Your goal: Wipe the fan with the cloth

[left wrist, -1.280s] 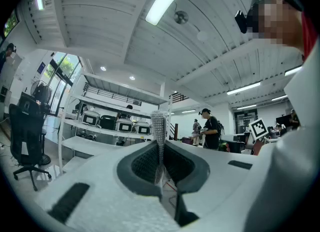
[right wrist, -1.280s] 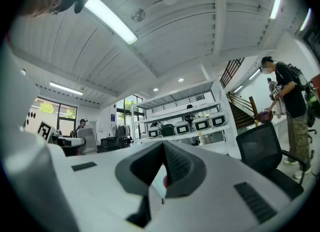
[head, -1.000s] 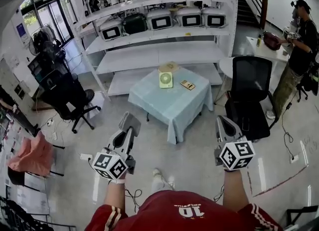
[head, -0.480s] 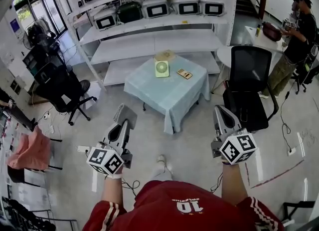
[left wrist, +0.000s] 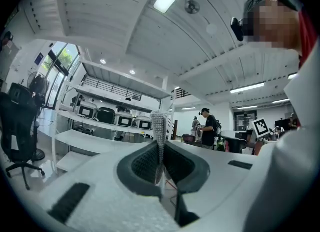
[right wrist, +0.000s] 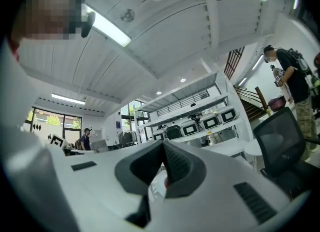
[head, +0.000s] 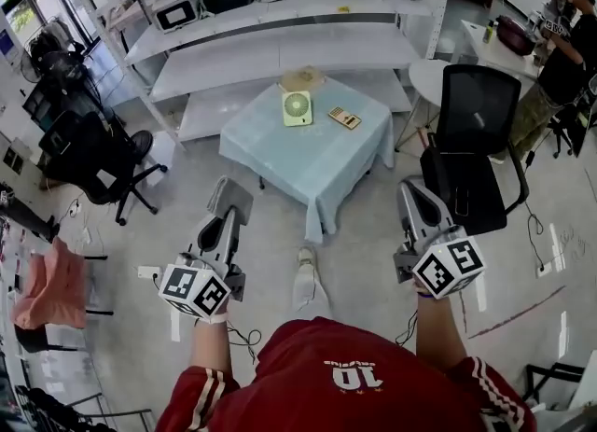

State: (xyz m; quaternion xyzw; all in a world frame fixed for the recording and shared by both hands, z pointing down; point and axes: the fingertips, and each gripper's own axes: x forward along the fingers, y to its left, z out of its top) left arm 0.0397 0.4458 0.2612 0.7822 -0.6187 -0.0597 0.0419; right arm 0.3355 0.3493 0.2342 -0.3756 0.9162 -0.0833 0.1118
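Note:
A small light-green fan stands upright near the far edge of a table with a pale blue cover. A tan, cloth-like thing lies just behind the fan, and a small flat brown item lies to its right. Held low over the floor well short of the table, my left gripper and right gripper both point toward it. Each is shut with nothing between its jaws. In the left gripper view my left gripper aims up at the shelves and ceiling, as my right gripper does in its own view.
A black office chair stands right of the table, and another at the left. White shelving with boxes runs behind the table. A person stands at the far right. Cables lie on the floor.
The head view has come nearer the table, which now sits closer to me. Both grippers keep the same pose, shut and empty.

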